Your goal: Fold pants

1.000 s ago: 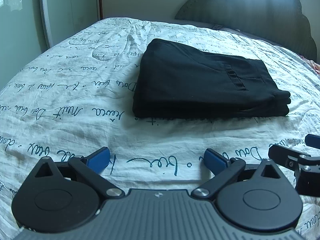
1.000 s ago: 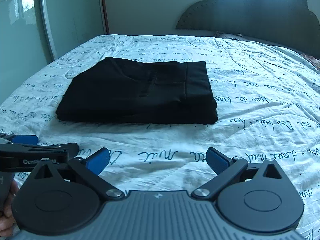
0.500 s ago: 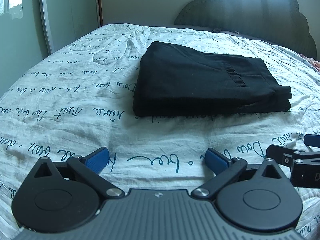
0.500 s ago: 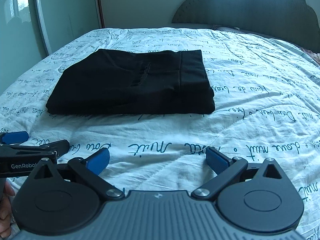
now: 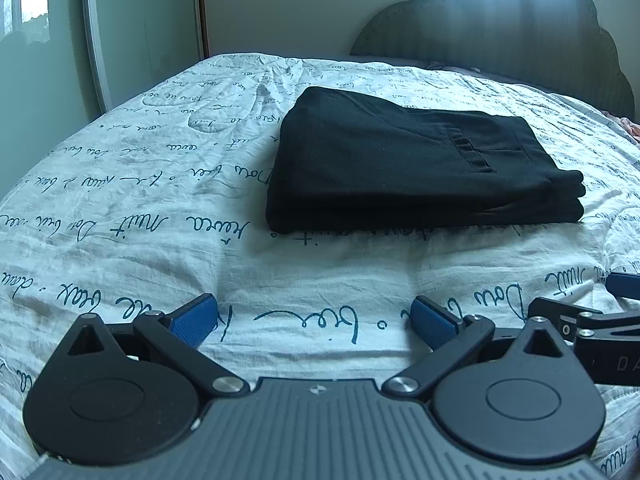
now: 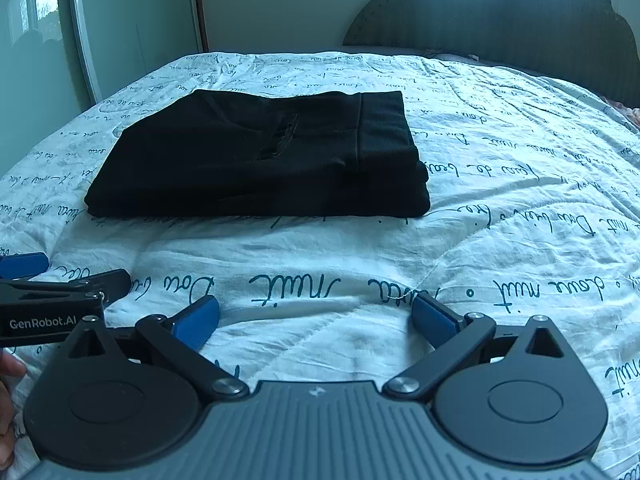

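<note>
Pants point(image 5: 404, 160): black, folded in a flat stack on the bed point(image 5: 160, 208). My left tongs point(image 5: 314, 318) and right tongs point(image 6: 316, 316): both spread wide, empty, near the stack.

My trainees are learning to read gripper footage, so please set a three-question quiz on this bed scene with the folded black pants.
1. True or false: the black pants lie folded in a stack on the bedspread.
2. The left gripper is: A open and empty, B shut on cloth, C out of view.
3. Fill in: the right gripper is ___ and touches no pants.

Key: 1 true; 2 A; 3 open.
</note>
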`<action>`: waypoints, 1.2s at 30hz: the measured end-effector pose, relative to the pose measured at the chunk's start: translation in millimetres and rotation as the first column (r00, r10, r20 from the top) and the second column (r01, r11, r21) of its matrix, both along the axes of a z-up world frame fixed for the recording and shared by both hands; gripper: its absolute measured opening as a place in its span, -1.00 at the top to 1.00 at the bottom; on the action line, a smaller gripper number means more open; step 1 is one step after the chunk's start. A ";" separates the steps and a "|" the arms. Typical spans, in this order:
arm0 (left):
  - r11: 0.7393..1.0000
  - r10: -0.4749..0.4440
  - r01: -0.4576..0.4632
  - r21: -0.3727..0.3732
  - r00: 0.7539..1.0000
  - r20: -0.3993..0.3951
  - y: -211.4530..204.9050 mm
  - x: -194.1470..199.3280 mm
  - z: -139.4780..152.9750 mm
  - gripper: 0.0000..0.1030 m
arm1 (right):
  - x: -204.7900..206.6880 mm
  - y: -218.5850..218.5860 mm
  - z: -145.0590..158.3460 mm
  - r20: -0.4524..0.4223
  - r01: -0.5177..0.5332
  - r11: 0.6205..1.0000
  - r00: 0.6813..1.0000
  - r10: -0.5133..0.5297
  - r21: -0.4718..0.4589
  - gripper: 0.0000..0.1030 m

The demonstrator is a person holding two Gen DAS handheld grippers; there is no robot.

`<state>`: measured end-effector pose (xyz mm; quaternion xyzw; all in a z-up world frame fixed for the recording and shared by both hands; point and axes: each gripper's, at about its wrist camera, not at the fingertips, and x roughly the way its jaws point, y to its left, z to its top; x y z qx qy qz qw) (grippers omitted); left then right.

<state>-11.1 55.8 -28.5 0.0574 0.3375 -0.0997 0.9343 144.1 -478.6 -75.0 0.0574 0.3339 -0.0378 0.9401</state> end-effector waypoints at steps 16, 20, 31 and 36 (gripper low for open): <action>1.000 0.006 -0.007 0.008 1.000 0.017 -1.2 -2.3 -0.7 -1.00 | -7.4 -1.6 -5.1 0.049 0.011 1.000 0.999 -0.012 0.019 -1.00; 1.000 0.006 -0.006 0.006 1.000 0.016 -0.9 -1.7 -0.8 -1.00 | -8.8 -2.3 -3.8 0.050 0.011 1.000 0.999 -0.013 0.026 -1.00; 1.000 0.007 -0.007 0.001 1.000 0.013 -0.7 -1.2 -1.3 -1.00 | 2.0 -13.6 -2.6 0.046 0.047 0.998 0.998 -0.049 0.052 -1.00; 1.000 0.007 -0.007 0.004 1.000 0.015 -1.1 -1.6 -1.6 -1.00 | 1.6 -6.1 -4.2 0.041 0.038 0.999 0.998 -0.038 0.008 -1.00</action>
